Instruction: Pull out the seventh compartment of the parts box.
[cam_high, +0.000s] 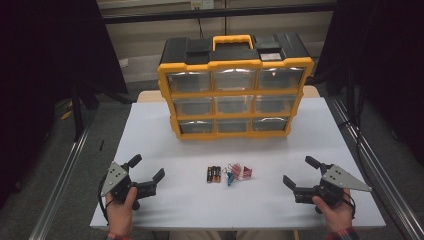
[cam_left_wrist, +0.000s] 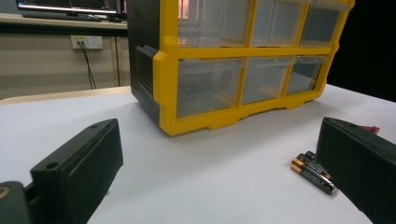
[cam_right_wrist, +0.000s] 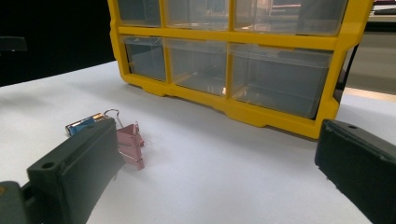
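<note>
A yellow and black drawer cabinet (cam_high: 234, 90) with clear drawers stands at the back of the white table (cam_high: 165, 140); it also fills the top of the left gripper view (cam_left_wrist: 243, 70) and the right gripper view (cam_right_wrist: 233, 60). Several batteries (cam_high: 214, 174) lie side by side at the table's front middle, next to pink binder clips (cam_high: 242, 172) and a small blue piece (cam_high: 230, 179). My left gripper (cam_high: 146, 168) rests at the front left, open and holding nothing. My right gripper (cam_high: 299, 172) rests at the front right, open and holding nothing. The batteries (cam_left_wrist: 312, 173) lie beside my left gripper's right jaw. A pink clip (cam_right_wrist: 131, 144) lies by my right gripper's left jaw.
Metal rails (cam_high: 60, 180) run along both sides of the table. Dark curtains hang at left and right. A wall socket with a cable (cam_left_wrist: 86, 43) sits behind the table. Bare tabletop lies between the cabinet and the small items.
</note>
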